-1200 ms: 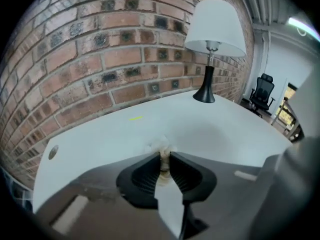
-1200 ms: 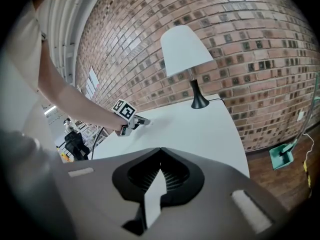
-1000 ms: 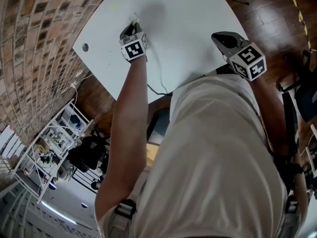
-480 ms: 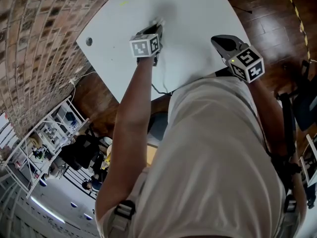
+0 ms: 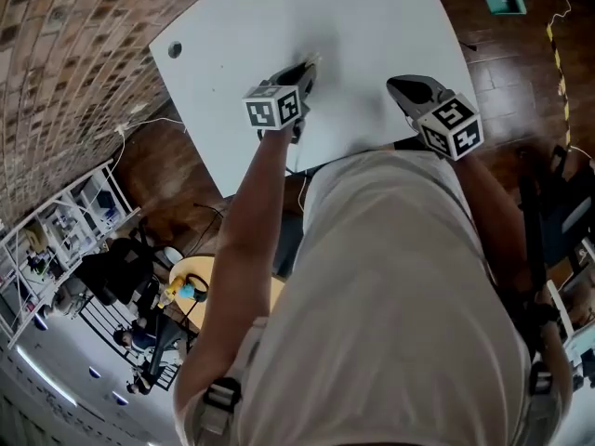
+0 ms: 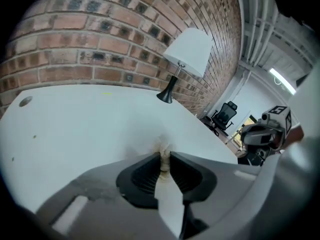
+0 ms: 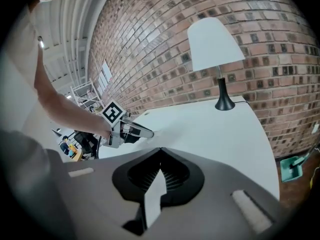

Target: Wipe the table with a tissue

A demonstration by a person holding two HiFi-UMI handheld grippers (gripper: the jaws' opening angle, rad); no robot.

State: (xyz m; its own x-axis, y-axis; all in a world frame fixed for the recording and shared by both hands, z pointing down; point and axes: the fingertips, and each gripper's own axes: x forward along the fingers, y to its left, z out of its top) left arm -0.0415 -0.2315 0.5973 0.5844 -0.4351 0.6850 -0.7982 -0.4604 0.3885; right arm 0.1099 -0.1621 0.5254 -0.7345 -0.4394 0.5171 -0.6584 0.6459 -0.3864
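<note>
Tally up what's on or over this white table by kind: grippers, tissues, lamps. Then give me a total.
Grippers: 2, the left gripper, jaws just eased open slightly yet pinching the tissue, and the right gripper, shut and empty
Tissues: 1
Lamps: 1, the white-shaded lamp
Total: 4

The left arm (image 5: 244, 249) is being stretched forward, with the left gripper (image 5: 305, 71) being pinched on a tissue (image 6: 162, 146), its jaws just being eased slightly wider. The right gripper (image 5: 398, 85) is being held alongside, jaws closed and empty.
</note>
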